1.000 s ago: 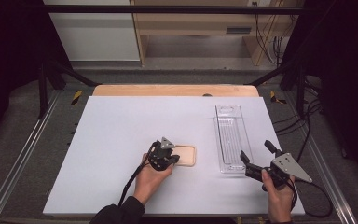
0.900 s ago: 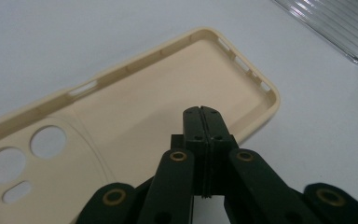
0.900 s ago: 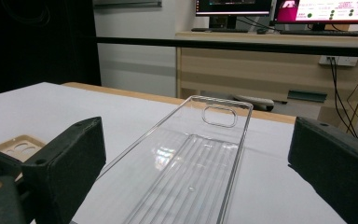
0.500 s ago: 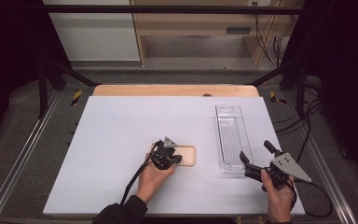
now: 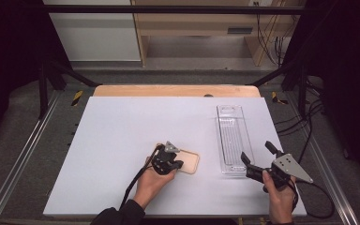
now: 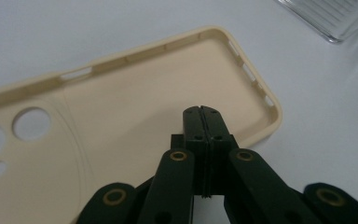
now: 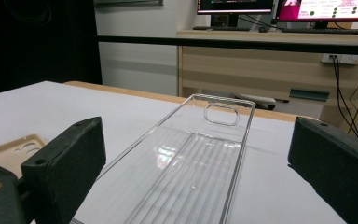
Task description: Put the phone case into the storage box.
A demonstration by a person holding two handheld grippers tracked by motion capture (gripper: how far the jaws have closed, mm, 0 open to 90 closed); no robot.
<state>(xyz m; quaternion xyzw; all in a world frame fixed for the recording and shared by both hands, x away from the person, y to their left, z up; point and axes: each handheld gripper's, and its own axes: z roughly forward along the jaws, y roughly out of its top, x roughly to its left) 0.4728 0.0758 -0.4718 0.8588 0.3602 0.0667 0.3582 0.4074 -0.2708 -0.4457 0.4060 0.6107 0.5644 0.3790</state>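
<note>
Both tools are built of black linkage arms fitted with brass-ringed pivots, as seen on the left gripper (image 6: 200, 114). A grey three-cornered plate with small holes is carried on the right gripper (image 5: 258, 158). A black cable is trailed from each, and a dark sleeve is worn on the left forearm.

The white rectangular surface (image 5: 122, 140) is evenly and brightly lit from above, while the surroundings are left in deep darkness. Soft highlights are seen on the clear ribbed plastic tray (image 7: 191, 172). In the left gripper view, the black claw (image 6: 203, 140) is rendered slightly soft, and faint shadows are cast beside the cream silicone phone case (image 6: 135, 93).
</note>
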